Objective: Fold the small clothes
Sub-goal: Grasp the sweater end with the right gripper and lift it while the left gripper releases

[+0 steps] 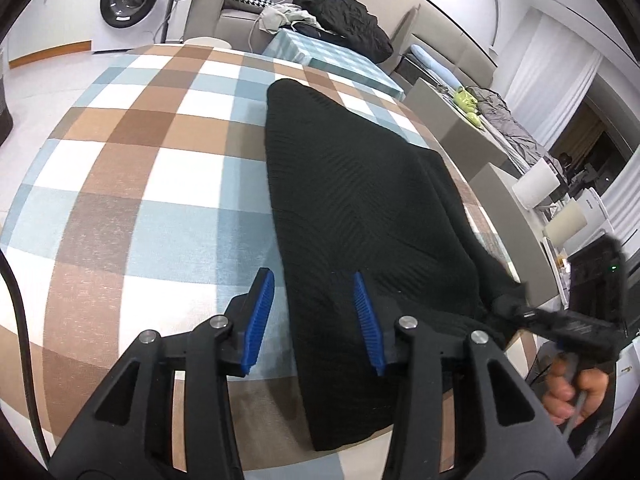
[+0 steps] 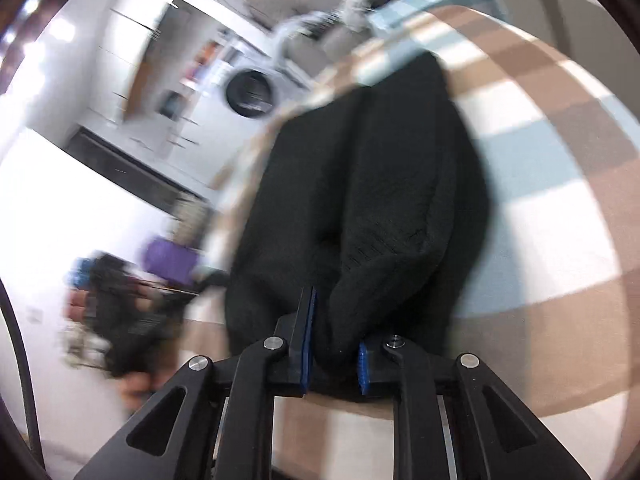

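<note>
The black ribbed garment (image 1: 360,208) lies stretched along the right part of the desk (image 1: 140,184), on a cloth checked in brown, pale blue and white. In the left wrist view it runs from a rounded far end toward the near edge, and its near right corner is drawn out sideways to a point. That corner is pinched by the right claw (image 1: 520,312), which a hand (image 1: 572,396) grips from below at the right edge of the desk.

In the right wrist view, blurred by motion, a bunched fold of the same garment sits between the blue pads (image 2: 308,336) of the right claw (image 2: 334,344), whose jaws stand narrow and press on the knit.

The left claw (image 1: 316,320) hovers over the garment's near left edge with its jaws apart and nothing gripped: one blue pad is over the checked cloth, the other over the black fabric.

Beyond the desk stand a white washing machine (image 1: 132,0), a beige sofa (image 1: 224,12) heaped with clothes and a dark jacket (image 1: 344,16)
</note>
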Demonstrator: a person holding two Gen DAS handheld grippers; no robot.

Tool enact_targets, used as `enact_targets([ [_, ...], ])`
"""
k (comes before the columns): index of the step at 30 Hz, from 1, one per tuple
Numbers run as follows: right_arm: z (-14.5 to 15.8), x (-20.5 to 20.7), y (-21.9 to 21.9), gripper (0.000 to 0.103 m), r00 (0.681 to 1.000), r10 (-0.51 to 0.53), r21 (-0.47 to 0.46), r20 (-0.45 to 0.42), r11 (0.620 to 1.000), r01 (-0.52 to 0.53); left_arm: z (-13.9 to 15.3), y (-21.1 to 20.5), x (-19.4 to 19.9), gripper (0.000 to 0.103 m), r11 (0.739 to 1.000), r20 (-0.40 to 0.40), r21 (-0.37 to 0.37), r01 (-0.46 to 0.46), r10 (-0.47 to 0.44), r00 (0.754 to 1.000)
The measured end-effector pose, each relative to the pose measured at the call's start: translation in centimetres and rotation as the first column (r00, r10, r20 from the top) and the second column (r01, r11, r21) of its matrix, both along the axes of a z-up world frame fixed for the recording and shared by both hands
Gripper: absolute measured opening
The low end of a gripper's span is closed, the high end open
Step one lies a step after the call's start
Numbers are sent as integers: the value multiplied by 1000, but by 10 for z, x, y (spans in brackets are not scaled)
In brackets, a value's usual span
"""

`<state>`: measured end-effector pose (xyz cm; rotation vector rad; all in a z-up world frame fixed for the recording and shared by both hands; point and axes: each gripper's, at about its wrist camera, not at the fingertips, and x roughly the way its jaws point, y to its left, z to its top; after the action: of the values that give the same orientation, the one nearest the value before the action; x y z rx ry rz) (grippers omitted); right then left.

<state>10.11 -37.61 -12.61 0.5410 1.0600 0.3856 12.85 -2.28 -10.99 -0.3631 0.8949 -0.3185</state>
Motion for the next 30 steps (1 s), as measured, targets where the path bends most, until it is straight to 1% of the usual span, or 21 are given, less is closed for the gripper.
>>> enact_targets([
  [1,-4,0,-3,22,1000,-4,-59,-20,998,3,0,-2,0,38,1000,0,2,7,-7,1000],
  [2,-3,0,-6,32,1000,-7,-61,-24,998,5,0,-4,0,38,1000,-1,6,10,-10,1000],
  [3,1,-1,-10,38,1000,-14,-57,-17,998,13,1,-5,0,38,1000,-2,11,12,-12,1000],
  [4,9,-3,-15,45,999,-32,-70,9,997,33,1,-5,1,38,1000,0,15,13,-13,1000],
  [5,16,-4,-18,46,998,-46,-92,30,995,49,1,-5,1,38,1000,0,15,12,-12,1000],
  [7,37,-5,-23,46,992,-66,-164,105,983,83,3,-4,2,38,1000,3,14,10,-10,1000],
  [9,49,-8,-21,46,989,-60,-169,131,982,82,4,-3,3,38,1000,6,13,9,-9,1000],
  [12,55,14,0,46,986,-7,-170,165,985,35,6,-1,2,38,1000,9,17,7,-7,1000],
  [14,48,33,22,46,987,65,-155,150,987,-42,9,1,-1,39,1000,13,19,2,-2,1000],
  [17,14,65,48,46,991,125,-155,55,981,-115,12,4,-6,41,1000,25,20,-3,3,1000],
  [18,4,73,54,46,991,132,-174,22,977,-126,13,5,-8,43,1000,29,19,-3,3,1000],
  [19,-2,79,56,34,991,132,-193,-1,973,-129,14,6,-9,44,1000,33,19,-6,5,999],
  [20,0,82,57,13,991,130,-193,20,973,-123,15,7,-10,44,1000,36,15,-6,5,999],
  [21,7,82,57,8,990,134,-174,44,977,-125,16,7,-11,44,1000,37,12,-6,5,999],
  [22,20,80,56,9,987,137,-142,85,982,-124,18,7,-12,44,1000,37,9,-2,2,999],
  [23,37,74,52,8,977,138,-86,163,988,-125,19,6,-13,44,1000,38,1,6,-6,999],
  [24,58,65,48,8,959,141,-41,245,990,-135,20,5,-14,45,1000,40,-5,15,-15,999],
  [25,72,58,45,8,948,133,-27,289,991,-131,22,2,-16,49,999,43,-11,35,-35,998],
  [28,104,43,28,8,930,103,16,352,993,-116,25,-9,-21,55,997,57,4,76,-76,995],
  [29,106,37,27,8,928,101,4,358,994,-110,24,-15,-23,55,995,55,8,97,-97,994],
  [30,105,35,23,8,931,100,-43,351,995,-91,22,-20,-24,55,993,49,7,115,-115,992],
])
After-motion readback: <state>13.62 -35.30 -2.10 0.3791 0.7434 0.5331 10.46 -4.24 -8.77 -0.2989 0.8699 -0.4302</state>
